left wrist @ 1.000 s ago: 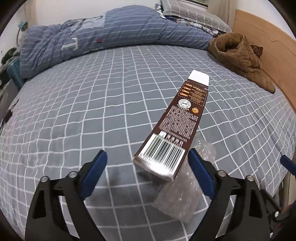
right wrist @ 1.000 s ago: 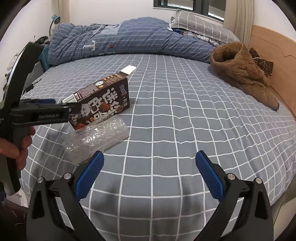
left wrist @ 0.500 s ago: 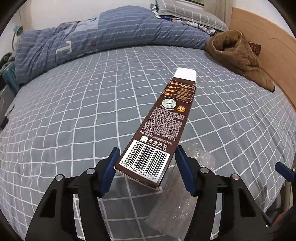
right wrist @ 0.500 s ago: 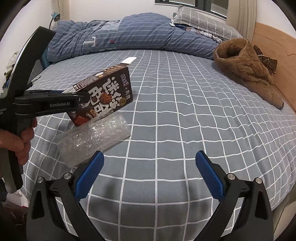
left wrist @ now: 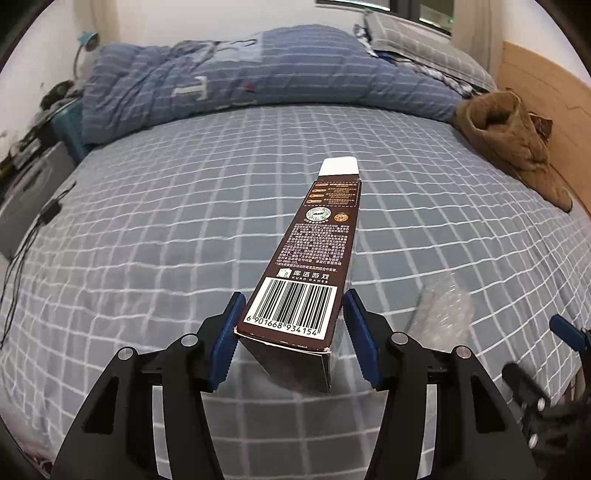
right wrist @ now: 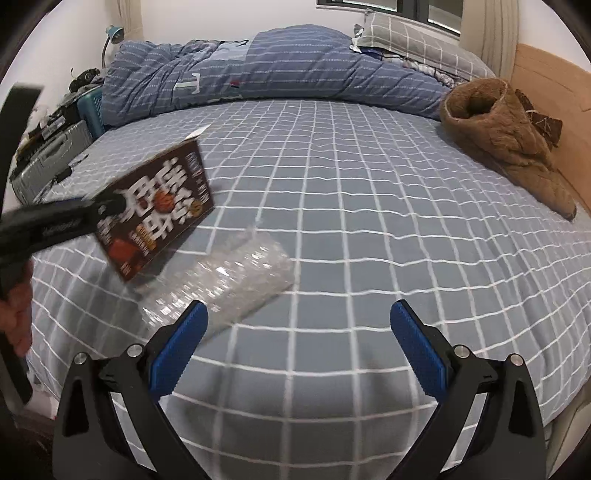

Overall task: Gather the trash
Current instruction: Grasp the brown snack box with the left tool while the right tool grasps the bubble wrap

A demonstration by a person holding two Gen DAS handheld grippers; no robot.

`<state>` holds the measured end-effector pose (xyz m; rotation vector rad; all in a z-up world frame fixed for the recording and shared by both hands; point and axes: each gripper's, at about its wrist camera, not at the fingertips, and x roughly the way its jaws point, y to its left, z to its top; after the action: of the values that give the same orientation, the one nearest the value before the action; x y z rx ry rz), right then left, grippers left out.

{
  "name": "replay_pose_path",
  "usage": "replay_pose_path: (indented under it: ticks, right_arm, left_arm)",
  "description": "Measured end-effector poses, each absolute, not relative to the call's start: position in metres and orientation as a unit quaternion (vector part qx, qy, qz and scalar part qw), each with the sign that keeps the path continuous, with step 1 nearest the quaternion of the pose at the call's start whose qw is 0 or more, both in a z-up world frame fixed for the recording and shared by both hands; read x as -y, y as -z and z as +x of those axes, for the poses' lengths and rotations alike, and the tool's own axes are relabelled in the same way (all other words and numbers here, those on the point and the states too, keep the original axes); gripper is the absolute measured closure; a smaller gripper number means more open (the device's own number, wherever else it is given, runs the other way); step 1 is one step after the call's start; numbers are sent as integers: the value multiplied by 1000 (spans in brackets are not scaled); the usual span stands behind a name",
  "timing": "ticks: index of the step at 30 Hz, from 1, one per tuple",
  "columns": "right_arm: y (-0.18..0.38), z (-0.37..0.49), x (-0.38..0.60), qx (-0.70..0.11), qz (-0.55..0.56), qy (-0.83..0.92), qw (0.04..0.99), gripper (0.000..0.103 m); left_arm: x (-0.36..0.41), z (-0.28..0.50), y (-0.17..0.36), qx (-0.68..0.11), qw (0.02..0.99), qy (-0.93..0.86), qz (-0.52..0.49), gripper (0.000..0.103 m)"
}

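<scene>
One brown box (left wrist: pixel 317 243), one bubble-wrap piece (right wrist: pixel 221 280), one brown coat (right wrist: pixel 506 136), one blue duvet (right wrist: pixel 277 70), two claws (left wrist: pixel 291 332) (right wrist: pixel 299 343)

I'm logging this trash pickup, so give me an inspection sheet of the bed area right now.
Surface: grey checked bedsheet.
Job's things: brown carton tilted, raised off the sheet; bubble wrap lying flat.
Clutter: brown fleece garment, blue duvet, checked pillow.
Grippers: left gripper clamped on the carton's barcode end; right gripper open, empty, its left finger over the bubble wrap's edge.
Cables: black cable at the left edge.
Surroundings: wooden headboard, suitcase, lamp.
</scene>
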<state>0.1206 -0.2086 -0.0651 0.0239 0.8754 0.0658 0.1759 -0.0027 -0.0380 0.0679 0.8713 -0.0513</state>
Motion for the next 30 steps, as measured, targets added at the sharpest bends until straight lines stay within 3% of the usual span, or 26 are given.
replay_pose_path:
  ticks: [9, 18, 23, 30]
  right_arm:
    - [77, 149, 161, -454, 34, -54, 889, 8]
    - [108, 166, 139, -507, 27, -56, 860, 34]
    - [110, 166, 135, -510, 6, -51, 859, 60]
    - [104, 159, 139, -501, 1, -59, 864, 65]
  left_arm:
    - [-44, 150, 42, -426, 905, -9, 17, 49]
    - [-46, 144, 50, -424, 905, -13, 23, 49]
    - [-43, 147, 53, -419, 907, -17, 26, 48]
    - [-43, 155, 62, -429, 903, -21, 17, 46]
